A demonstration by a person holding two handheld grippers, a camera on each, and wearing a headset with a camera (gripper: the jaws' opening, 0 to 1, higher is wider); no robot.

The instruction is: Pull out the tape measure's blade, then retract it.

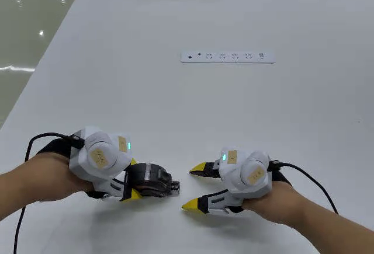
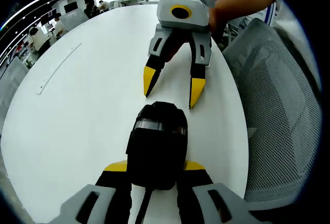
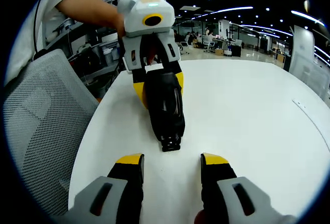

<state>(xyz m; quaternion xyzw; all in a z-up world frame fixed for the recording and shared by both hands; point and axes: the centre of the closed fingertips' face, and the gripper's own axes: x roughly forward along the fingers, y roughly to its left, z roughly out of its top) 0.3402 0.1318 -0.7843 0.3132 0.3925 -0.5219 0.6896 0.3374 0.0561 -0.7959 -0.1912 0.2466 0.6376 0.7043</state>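
A white desk (image 1: 175,102) carries the work, with glossy floor (image 1: 29,20) off its left edge and a power strip (image 1: 227,56) lying flat farther back. Near the front, the left hand-held gripper (image 1: 133,179) pinches the black tape (image 1: 151,179) by its sides. The case rests on the desk, its mouth end pointing right and the blade tip at the mouth. Just beside that end, not touching, the right hand-held gripper (image 1: 194,187) faces it with jaws spread. A grey mesh chair (image 2: 278,105) stands at the desk edge in the left gripper view.
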